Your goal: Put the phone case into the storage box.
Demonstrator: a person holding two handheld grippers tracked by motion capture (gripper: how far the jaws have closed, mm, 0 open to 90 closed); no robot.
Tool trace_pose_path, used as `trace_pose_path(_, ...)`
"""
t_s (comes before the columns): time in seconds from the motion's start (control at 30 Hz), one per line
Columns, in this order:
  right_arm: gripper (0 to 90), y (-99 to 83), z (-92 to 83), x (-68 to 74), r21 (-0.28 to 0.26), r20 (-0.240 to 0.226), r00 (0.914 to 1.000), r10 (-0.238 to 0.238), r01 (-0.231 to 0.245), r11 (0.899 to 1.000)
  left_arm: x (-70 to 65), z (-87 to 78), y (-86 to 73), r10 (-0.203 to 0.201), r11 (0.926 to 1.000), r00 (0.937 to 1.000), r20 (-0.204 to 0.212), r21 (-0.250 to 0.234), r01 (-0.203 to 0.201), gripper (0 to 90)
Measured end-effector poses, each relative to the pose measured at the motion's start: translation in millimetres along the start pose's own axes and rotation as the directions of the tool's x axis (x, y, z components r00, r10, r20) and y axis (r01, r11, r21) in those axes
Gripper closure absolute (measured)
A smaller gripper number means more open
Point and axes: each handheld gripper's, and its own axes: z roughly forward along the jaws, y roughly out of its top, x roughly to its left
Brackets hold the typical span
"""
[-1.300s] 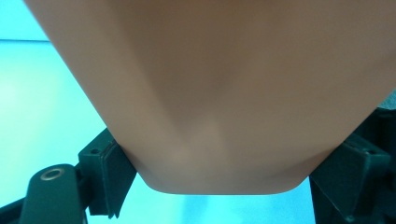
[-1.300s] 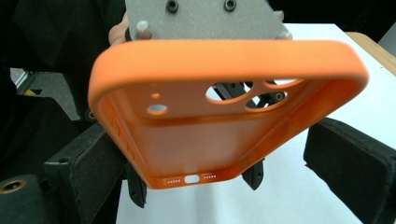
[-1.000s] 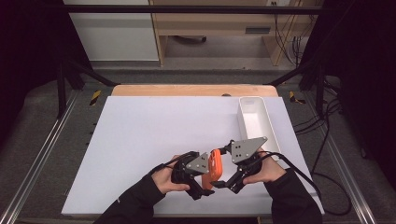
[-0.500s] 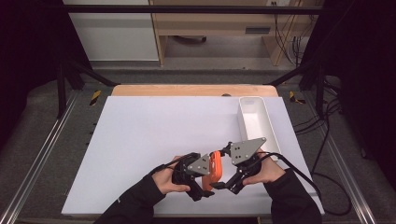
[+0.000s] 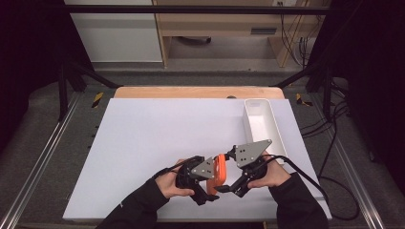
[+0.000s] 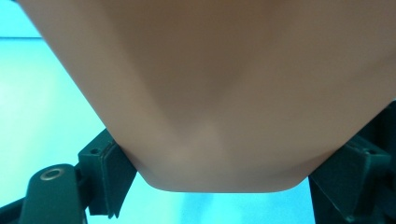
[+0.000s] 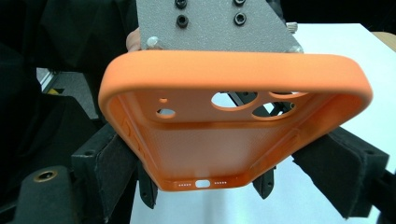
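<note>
Two hand-held grippers meet over the near edge of a white table top [image 5: 157, 138], sharing an orange phone case [image 5: 219, 172] between them. The left gripper [image 5: 210, 186] is clamped on the case, its jaws closed against the case's two sides. The right gripper [image 5: 228, 187] has just been closing its jaws, and in its own view the pads [image 7: 109, 161] now press the case's lower corners from either side.

The case hangs above the front strip of the table, just right of centre, close to the near edge. A wide stretch of bare white surface lies open behind and to the left of the hands. To the right, a long white tray [image 5: 252, 128] runs along the table's right margin; its near end sits just beside the right gripper's grey plate [image 5: 250, 151], so room on that side is tight. A wooden strip [image 5: 191, 92] borders the far edge.

From above, the case reads as a narrow orange sliver seen edge-on. The right gripper view opens up its hollow inside [image 7: 219, 140], with camera cut-outs, port holes along the bottom rim, and the left gripper's plate [image 7: 212, 28] behind it. The left gripper view gives a blurred, close expanse of the case's smooth back [image 6: 224, 93], with a rounded end between the jaws.
</note>
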Motion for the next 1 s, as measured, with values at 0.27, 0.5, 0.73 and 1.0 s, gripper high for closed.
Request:
trace_pose_path(0.27, 15.8, 0.2, 0.0, -0.3, 0.01, 0.001, 1.0, 0.001, -0.001, 1.0, 0.0, 1.1, 0.1, 0.001, 1.0, 1.0, -0.001, 0.003, -0.001, 15.1)
trace_pose_path(0.5, 15.9, 0.2, 0.1, -0.2, 0.012, 0.001, 1.0, 0.001, -0.001, 1.0, -0.5, 1.9, -0.3, 0.003, 1.0, 1.0, -0.006, 0.001, -0.003, 14.7)
trace_pose_path(0.73, 15.9, -0.2, 0.4, -0.2, 0.027, 0.003, 1.0, -0.002, 0.002, 1.0, -1.1, 1.0, -1.2, -0.007, 0.9998, 0.9999, -0.007, -0.017, 0.007, 7.8)
trace_pose_path(1.0, 15.8, 1.1, -4.2, -0.5, 0.024, 0.022, 0.9998, -0.003, 0.002, 1.0, 0.8, -12.5, -11.3, -0.037, 0.9983, 0.9983, -0.045, -0.048, 0.035, 2.1)
